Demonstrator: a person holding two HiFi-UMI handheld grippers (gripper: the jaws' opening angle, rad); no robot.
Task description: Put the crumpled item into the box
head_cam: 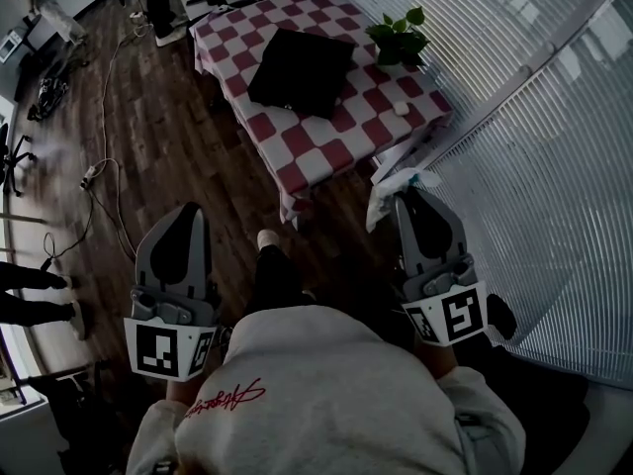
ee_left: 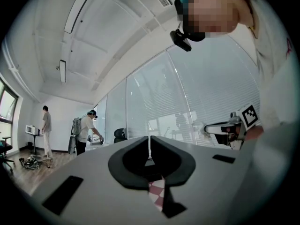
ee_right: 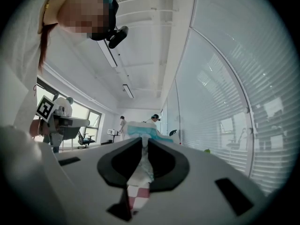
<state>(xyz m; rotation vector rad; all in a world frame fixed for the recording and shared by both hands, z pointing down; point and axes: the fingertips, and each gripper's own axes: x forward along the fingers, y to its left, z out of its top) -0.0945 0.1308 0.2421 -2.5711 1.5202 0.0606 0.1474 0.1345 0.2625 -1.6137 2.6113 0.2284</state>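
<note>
The crumpled item (head_cam: 392,188) is a white and teal wad pinched at the tips of my right gripper (head_cam: 410,196), which is shut on it just off the table's near right corner. In the right gripper view the wad (ee_right: 143,128) bulges past the right gripper (ee_right: 144,140). A flat black box (head_cam: 302,67) lies on the red-and-white checked table (head_cam: 326,151) ahead. My left gripper (head_cam: 186,214) hangs over the wooden floor left of the table, shut and with nothing in it. The left gripper (ee_left: 149,138) shows its jaws together in its own view.
A potted plant (head_cam: 401,36) and a small white object (head_cam: 401,108) sit on the table's right side. Window blinds (head_cam: 534,166) run along the right. Cables (head_cam: 99,176) trail on the floor at left, near someone's shoes (head_cam: 30,295). Two people (ee_left: 86,130) stand far off.
</note>
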